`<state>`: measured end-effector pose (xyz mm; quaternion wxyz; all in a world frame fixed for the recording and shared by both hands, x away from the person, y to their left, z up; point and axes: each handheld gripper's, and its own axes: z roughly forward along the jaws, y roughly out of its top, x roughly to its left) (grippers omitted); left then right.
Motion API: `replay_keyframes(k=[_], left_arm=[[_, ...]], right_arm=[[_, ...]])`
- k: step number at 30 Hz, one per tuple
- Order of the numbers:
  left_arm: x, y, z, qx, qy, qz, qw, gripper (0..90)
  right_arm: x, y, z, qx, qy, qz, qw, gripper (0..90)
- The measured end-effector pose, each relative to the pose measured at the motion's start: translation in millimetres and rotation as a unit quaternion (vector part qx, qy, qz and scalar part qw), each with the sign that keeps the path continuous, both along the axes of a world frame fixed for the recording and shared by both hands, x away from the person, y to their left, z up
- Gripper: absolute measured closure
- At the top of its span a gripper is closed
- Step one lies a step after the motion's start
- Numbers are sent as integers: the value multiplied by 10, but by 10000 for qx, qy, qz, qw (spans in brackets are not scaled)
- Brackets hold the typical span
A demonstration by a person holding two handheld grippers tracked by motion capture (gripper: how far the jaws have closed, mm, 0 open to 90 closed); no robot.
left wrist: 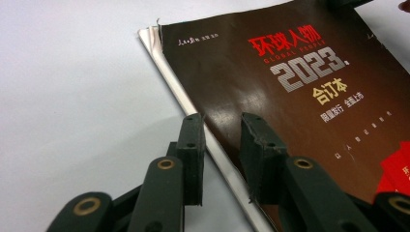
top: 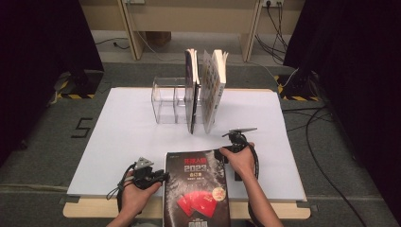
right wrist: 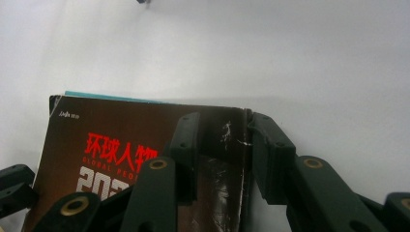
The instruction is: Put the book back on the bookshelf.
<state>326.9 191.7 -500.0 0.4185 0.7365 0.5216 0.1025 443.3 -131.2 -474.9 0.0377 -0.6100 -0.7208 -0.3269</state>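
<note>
A dark-covered book [top: 196, 189] with red and white lettering lies flat at the table's front edge, its lower end hanging over the edge. My left gripper [top: 162, 177] sits at the book's left edge. In the left gripper view its jaws [left wrist: 222, 125] straddle that edge of the book [left wrist: 300, 87], one over the white table and one over the cover, with a gap between them. My right gripper [top: 223, 156] is at the top right corner. There its jaws [right wrist: 222, 123] straddle the right edge of the book [right wrist: 121, 145], and the pads do not press on it.
A clear acrylic rack [top: 168, 101] stands at the back of the white table top [top: 123, 132]. A dark book [top: 191, 90] and a light patterned one [top: 213, 87] stand upright at its right end. Cables and table legs lie on the floor beyond.
</note>
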Motion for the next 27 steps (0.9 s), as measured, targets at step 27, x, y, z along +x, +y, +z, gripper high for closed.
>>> replay_keyframes(k=[27], left_arm=[[-7, -19, 7, 120, -20, 2, 9999, 708]], right_arm=[[-78, -61, -28, 338, 228, -24, 9992, 696]])
